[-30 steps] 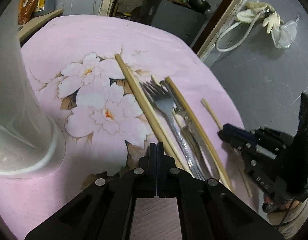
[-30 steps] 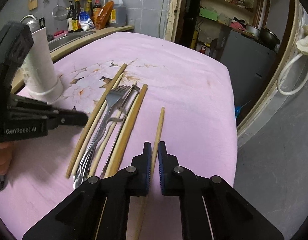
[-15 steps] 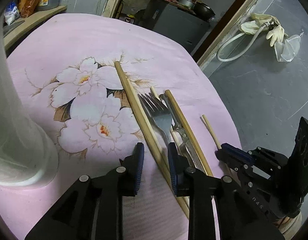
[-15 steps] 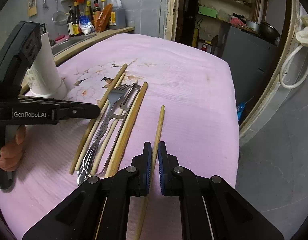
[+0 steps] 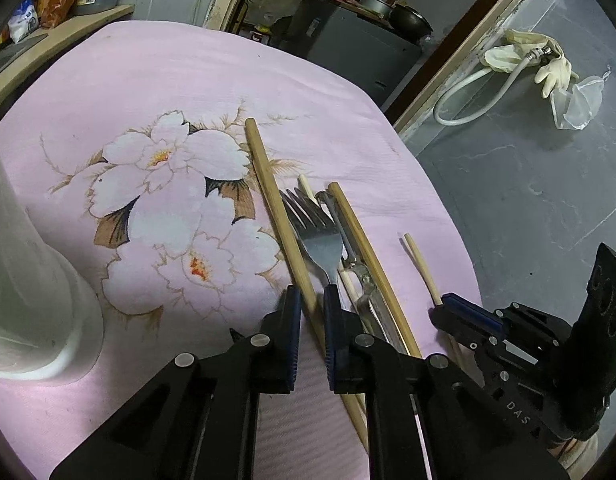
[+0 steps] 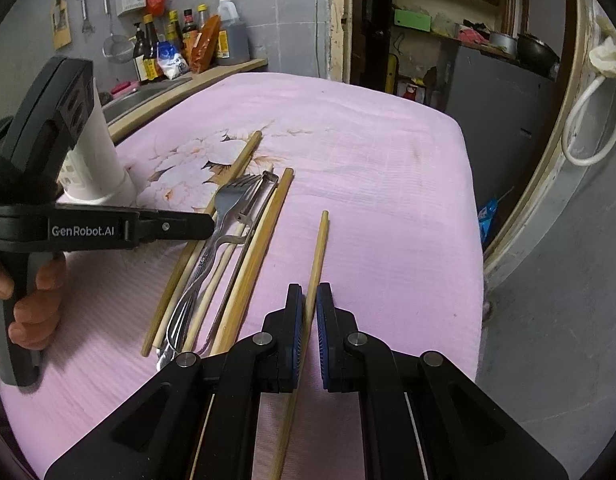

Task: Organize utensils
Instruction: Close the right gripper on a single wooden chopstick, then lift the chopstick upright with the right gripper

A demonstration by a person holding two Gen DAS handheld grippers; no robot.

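Crowding the left chopstick (image 5: 282, 216): fork (image 5: 317, 236) (touching), white holder (image 5: 32, 280) nearby.

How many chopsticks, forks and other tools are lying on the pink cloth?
Chopsticks: 5 that show
Fork: 1 with its prongs showing
Looped metal tool: 1
Total: 7, though the pile overlaps, so more may be hiding.

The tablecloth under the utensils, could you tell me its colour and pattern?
Pink tablecloth with white flowers; clearest in the left wrist view.
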